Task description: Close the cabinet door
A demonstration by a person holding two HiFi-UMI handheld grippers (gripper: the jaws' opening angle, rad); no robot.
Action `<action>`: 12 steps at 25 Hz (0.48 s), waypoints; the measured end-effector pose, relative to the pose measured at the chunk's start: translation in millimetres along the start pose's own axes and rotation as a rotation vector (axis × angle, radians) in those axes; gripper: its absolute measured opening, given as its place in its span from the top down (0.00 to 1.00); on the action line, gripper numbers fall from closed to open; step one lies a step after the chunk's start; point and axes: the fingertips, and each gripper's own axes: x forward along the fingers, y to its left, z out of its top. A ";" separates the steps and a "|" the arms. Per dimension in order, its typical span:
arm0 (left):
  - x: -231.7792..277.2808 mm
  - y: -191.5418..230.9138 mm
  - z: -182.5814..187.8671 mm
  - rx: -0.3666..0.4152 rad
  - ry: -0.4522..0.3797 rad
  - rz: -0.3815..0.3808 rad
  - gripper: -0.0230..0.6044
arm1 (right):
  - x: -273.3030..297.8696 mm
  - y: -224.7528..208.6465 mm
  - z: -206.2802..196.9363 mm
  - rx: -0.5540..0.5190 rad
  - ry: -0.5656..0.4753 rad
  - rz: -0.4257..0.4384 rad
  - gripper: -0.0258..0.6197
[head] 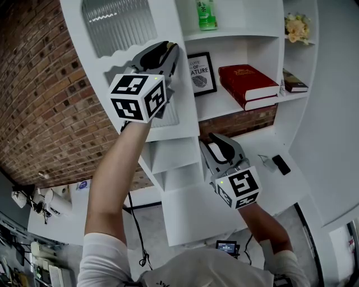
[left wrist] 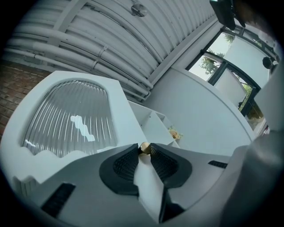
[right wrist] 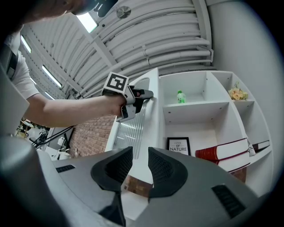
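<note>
The white cabinet door (head: 78, 39) with its ribbed glass pane (head: 120, 22) stands swung out from the shelf unit. My left gripper (head: 170, 55) is raised at the door's free edge. In the left gripper view its jaws (left wrist: 144, 151) are shut on a small gold knob (left wrist: 144, 147) on the door (left wrist: 120, 111). My right gripper (head: 216, 141) hangs lower, in front of the shelves, open with nothing between its pads (right wrist: 165, 167). From the right gripper view the left gripper (right wrist: 144, 95) shows at the door (right wrist: 133, 128) edge.
The open shelves hold a green bottle (head: 206, 14), a framed print (head: 201, 73), a red book (head: 247, 84), a dark book (head: 294, 83) and flowers (head: 297, 27). A black object (head: 280, 164) lies on the white counter (head: 291, 185). A brick wall (head: 45, 112) is at left.
</note>
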 end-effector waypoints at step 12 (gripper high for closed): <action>20.2 12.4 -17.2 0.031 0.042 0.019 0.83 | -2.3 -8.6 -8.4 0.000 0.020 -0.026 0.78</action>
